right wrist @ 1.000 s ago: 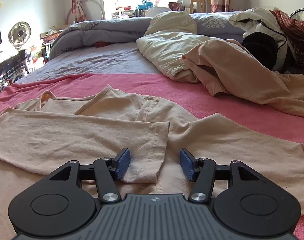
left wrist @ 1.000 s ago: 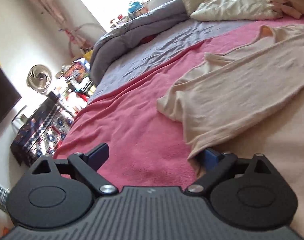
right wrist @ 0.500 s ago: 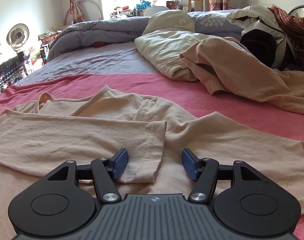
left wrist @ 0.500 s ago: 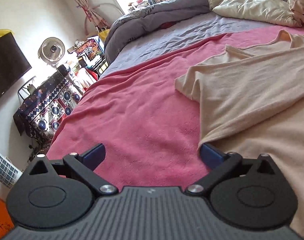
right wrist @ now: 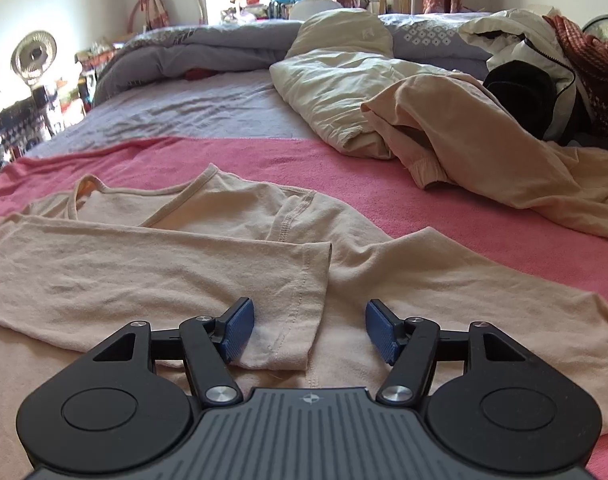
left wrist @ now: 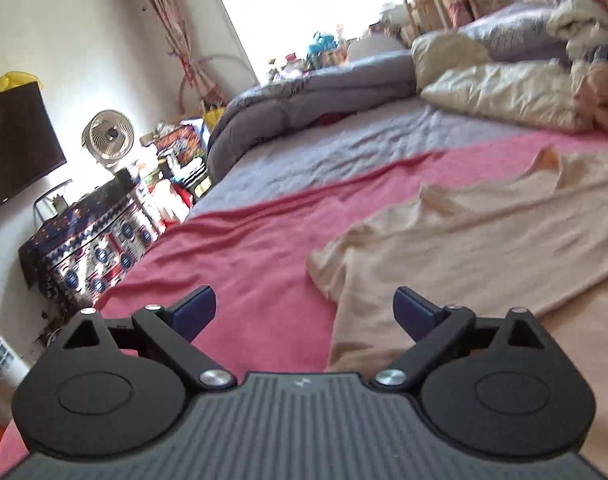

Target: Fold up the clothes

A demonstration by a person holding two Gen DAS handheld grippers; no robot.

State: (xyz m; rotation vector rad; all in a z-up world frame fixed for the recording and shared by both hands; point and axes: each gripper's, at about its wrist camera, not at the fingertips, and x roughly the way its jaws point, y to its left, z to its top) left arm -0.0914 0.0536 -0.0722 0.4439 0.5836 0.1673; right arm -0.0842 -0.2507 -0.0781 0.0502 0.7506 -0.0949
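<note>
A beige long-sleeved shirt (right wrist: pixel 191 248) lies flat on the pink blanket (right wrist: pixel 384 184), one sleeve folded across its body so the cuff (right wrist: pixel 304 304) ends near the middle. My right gripper (right wrist: pixel 308 330) hovers open just above that cuff, nothing between its fingers. In the left wrist view the same shirt (left wrist: pixel 484 248) spreads to the right over the pink blanket (left wrist: pixel 243 256). My left gripper (left wrist: pixel 304 312) stands open at the shirt's left edge, its right fingertip over the fabric, its left one over the blanket.
A heap of cream and beige clothes (right wrist: pixel 444 120) and a dark jacket (right wrist: pixel 524 88) lies at the back right. A grey duvet (right wrist: pixel 191 52) lines the far side. Left of the bed stand a fan (left wrist: pixel 107 134), a patterned table (left wrist: pixel 87 244) and a dark screen (left wrist: pixel 15 144).
My left gripper has pulled back and swung right, so its right finger is off the shirt's edge and both jaws are clear. The right gripper has opened slightly over the cuff.
</note>
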